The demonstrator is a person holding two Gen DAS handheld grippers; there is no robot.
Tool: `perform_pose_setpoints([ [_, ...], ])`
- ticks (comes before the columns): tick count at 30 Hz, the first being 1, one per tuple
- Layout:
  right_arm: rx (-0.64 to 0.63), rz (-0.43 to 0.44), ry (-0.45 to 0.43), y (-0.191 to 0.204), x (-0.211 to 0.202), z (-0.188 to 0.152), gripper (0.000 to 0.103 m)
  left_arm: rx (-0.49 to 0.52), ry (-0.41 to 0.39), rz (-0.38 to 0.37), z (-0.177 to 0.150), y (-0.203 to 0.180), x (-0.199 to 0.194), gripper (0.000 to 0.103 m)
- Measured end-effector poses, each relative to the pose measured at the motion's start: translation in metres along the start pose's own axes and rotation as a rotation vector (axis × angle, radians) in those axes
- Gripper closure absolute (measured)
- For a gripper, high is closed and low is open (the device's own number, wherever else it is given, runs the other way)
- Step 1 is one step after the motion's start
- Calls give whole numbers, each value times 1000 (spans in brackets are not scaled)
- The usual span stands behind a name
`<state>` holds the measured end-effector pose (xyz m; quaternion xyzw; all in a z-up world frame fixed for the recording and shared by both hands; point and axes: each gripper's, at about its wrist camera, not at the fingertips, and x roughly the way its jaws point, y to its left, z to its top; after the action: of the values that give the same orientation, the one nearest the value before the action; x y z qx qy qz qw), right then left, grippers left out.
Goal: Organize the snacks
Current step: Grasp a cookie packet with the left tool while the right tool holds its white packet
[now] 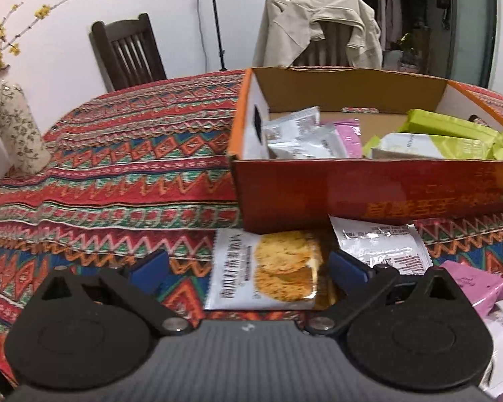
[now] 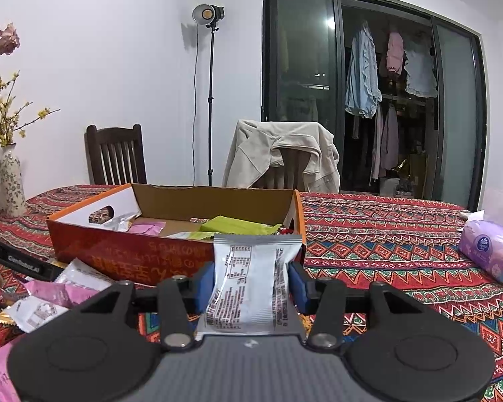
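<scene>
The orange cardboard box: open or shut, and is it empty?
Open and not empty. The orange cardboard box has no lid over it, and silver, pink packets and green packets lie on its floor.

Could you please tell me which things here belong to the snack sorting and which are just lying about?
Job:
cardboard box
cookie packet
silver snack packet in right gripper
pink packets

Lying about:
flower vase
tissue pack
jacket
light stand
</scene>
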<state>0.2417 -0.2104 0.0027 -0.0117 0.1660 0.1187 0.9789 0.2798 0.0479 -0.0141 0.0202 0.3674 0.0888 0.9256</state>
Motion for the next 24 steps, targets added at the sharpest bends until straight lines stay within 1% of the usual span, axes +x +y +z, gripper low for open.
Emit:
perform_pose_setpoints([
  [4, -3, 3, 2, 0, 0, 0, 56, 16, 14, -3, -2, -7, 6, 0],
  [11, -7, 3, 8, 2, 0, 0, 56, -53, 18, -59, -6, 2, 13, 0],
  [16, -4, -3, 18, 1, 3, 1, 56, -61, 4, -47, -8, 2, 12, 0],
  [17, -3, -4, 21, 2, 4, 2, 56, -62, 4, -49, -9, 2, 11, 2],
  [19, 1, -7, 28, 2, 6, 2, 56, -60, -6, -55, -9, 2, 8, 12],
  [20, 2, -8, 31, 2, 7, 2, 56, -59, -15, -60, -9, 2, 5, 23],
  [21, 4, -8, 35, 2, 8, 2, 56, -56, -19, -60, -10, 2, 3, 28],
  [24, 8, -11, 41, 1, 10, 1, 56, -59, -27, -69, -13, 5, -2, 35],
])
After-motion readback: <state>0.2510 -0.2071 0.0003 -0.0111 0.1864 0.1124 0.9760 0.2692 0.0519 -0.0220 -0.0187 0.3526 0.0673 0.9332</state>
